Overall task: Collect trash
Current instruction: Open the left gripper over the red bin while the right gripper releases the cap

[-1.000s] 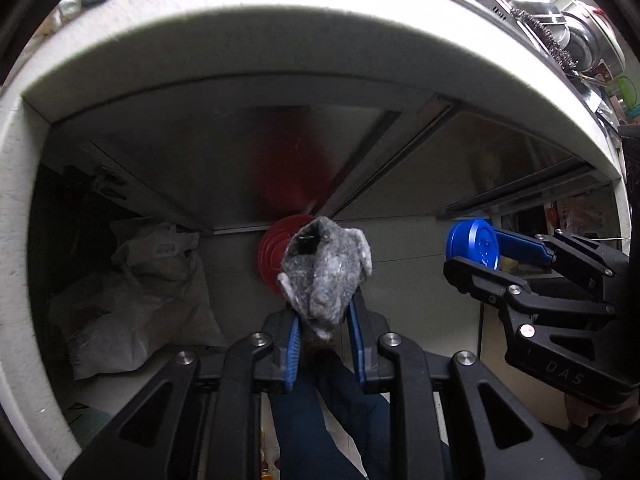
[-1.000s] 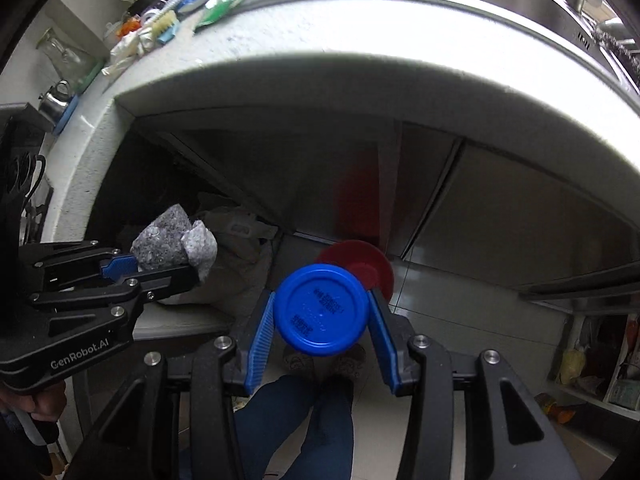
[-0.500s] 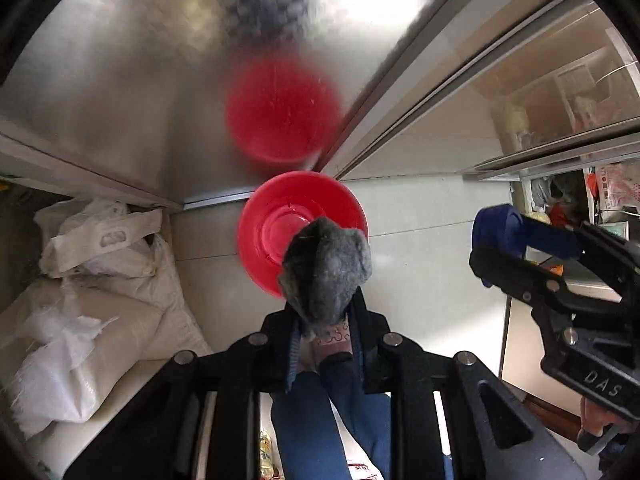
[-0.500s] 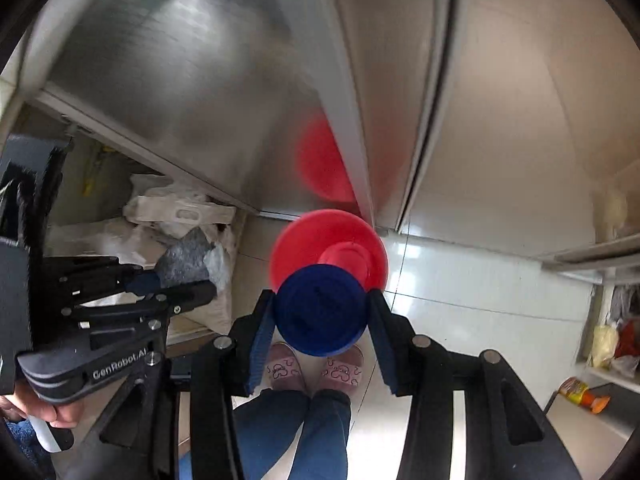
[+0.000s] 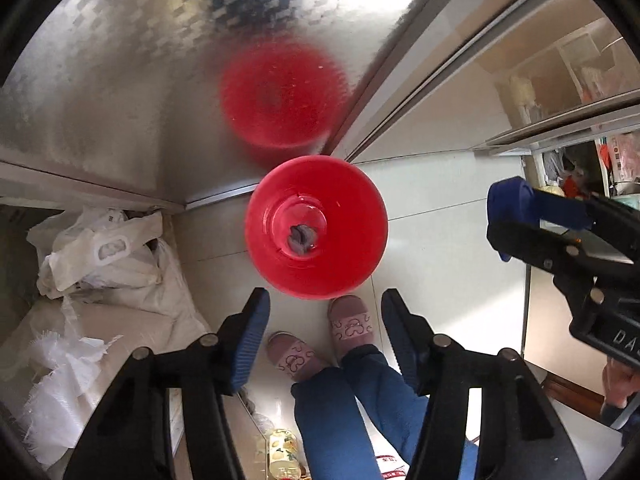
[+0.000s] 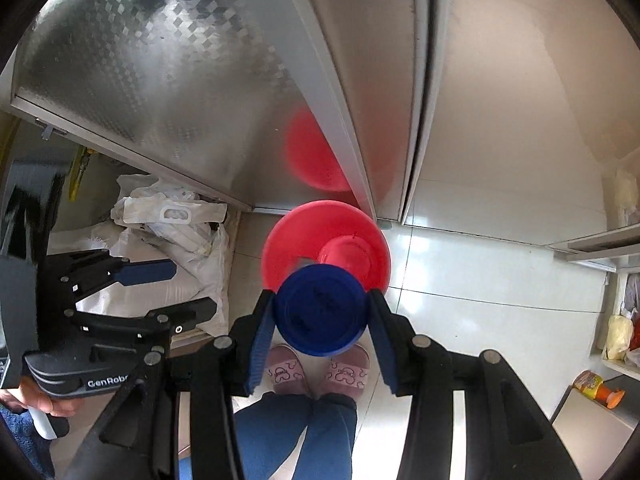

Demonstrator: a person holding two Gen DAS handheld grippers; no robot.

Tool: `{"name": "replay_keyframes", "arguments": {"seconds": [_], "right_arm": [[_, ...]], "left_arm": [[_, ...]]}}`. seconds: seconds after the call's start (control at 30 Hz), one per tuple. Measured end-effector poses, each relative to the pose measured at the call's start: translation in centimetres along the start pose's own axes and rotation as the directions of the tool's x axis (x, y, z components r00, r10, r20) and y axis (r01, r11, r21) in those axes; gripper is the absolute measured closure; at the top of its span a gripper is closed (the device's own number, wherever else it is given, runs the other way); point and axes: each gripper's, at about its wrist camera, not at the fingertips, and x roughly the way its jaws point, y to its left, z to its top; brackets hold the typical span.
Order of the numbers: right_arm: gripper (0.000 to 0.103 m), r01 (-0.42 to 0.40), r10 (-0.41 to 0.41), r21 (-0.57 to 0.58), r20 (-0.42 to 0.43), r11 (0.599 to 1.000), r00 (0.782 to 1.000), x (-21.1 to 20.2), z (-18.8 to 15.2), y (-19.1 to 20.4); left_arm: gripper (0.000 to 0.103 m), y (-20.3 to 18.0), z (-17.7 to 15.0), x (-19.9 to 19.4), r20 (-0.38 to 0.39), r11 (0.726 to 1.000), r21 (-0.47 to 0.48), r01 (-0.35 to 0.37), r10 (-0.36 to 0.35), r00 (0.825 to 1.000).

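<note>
Left wrist view, items left to right. White sacks: lower left, slumped on the floor. Left gripper: fingers just opened, apart, nothing between them. Red bin: centre, directly below; grey wad lies at its bottom. Wad judged light, soft, crushable. Right gripper: right wrist view centre, fingers clamped on the rim of a blue lid, above the bin. Lid judged rigid, light, smooth plastic; edge grip across the widest part suits it, slippage possible.
</note>
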Motion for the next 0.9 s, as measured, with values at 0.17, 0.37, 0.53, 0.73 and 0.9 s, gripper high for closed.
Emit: {"name": "replay_keyframes", "arguments": {"seconds": [0.17, 0.37, 0.53, 0.73, 0.9], "right_arm": [[0.06, -0.002, 0.002, -0.038, -0.007, 0.999, 1.0, 0.6, 0.3, 1.1], [0.06, -0.004, 0.001, -0.065, -0.035, 0.998, 0.999, 2.3, 0.5, 2.1], [0.06, 0.001, -0.006, -0.084, -0.065, 0.996, 0.998, 3.8, 0.6, 2.7], [0.06, 0.018, -0.027, -0.112, -0.086, 0.994, 0.996, 4.5, 0.3, 2.7], [0.06, 0.022, -0.035, -0.107, -0.128, 0.994, 0.991, 5.3, 0.1, 2.7]], "left_arm": [[0.037, 1.8, -0.5, -0.4, 0.035, 0.999, -0.032, -0.01, 0.011, 0.999], [0.017, 3.7, -1.1, -0.8, 0.079, 0.998, -0.07, -0.005, 0.01, 0.997], [0.0, 4.5, -1.5, -0.9, 0.099, 0.996, -0.077, -0.05, 0.057, 0.993], [0.0, 5.7, -2.0, -0.5, 0.091, 0.994, -0.098, -0.054, 0.063, 0.994], [0.0, 6.0, -2.2, -0.2, 0.077, 0.993, -0.102, -0.055, 0.063, 0.995]]}}
